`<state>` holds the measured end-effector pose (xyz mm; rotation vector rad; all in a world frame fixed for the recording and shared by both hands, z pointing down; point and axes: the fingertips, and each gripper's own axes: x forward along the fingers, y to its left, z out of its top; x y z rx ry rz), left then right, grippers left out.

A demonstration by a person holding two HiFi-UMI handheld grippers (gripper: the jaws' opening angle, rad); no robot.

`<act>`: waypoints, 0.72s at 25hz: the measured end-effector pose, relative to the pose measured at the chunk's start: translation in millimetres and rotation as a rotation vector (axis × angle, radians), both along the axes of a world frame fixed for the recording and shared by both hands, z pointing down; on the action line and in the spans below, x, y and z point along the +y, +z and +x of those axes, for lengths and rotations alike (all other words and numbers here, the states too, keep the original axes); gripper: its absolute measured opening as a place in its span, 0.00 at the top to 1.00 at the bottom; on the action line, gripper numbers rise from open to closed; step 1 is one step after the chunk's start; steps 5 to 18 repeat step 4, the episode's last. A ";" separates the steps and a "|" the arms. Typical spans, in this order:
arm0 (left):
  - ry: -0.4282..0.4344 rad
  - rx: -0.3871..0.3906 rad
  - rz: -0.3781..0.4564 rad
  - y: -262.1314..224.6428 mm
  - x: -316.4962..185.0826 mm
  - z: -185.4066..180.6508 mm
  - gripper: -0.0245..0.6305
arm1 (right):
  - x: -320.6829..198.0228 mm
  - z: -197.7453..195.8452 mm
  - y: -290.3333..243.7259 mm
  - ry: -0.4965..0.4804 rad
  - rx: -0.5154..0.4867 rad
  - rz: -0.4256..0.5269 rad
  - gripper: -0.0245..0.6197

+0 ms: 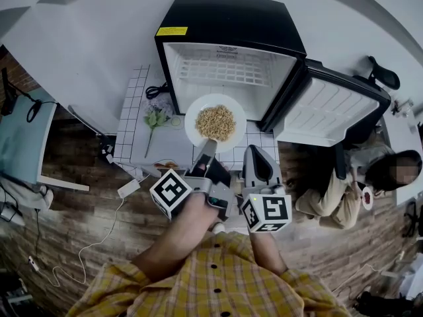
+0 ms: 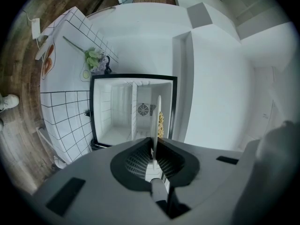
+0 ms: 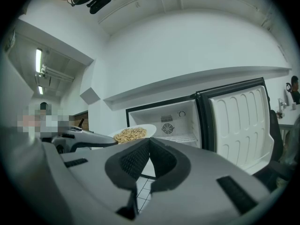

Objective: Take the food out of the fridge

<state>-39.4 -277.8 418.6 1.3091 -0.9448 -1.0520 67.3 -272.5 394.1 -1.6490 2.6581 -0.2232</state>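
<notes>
One-handed, with left gripper (image 2: 153, 159) clamped on plate (image 1: 192, 119) rim and right gripper (image 3: 149, 145) closed empty: keep food (image 1: 215, 122) level, ease clear of fridge (image 1: 228, 18), lower onto tiled table (image 1: 135, 121).

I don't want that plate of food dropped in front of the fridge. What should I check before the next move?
1. Grip: the left gripper has its jaws closed on the rim of the white round plate. Ok.
2. Load: the pale yellowish food sits heaped mid-plate, with no spill seen. Ok.
3. Clearance: the plate is held in front of the black mini fridge, outside its opening. Ok.
4. Spare gripper: the right gripper has its jaws together and holds nothing. Ok.
5. Landing spot: the white tiled tabletop carries a green sprig, and the patch under the plate is hidden. Cannot tell.
</notes>
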 end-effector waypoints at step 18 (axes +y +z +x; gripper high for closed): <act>-0.001 0.003 -0.003 -0.7 1.8 0.2 0.92 | 1.0 -0.9 -0.2 0.000 -0.005 0.000 0.95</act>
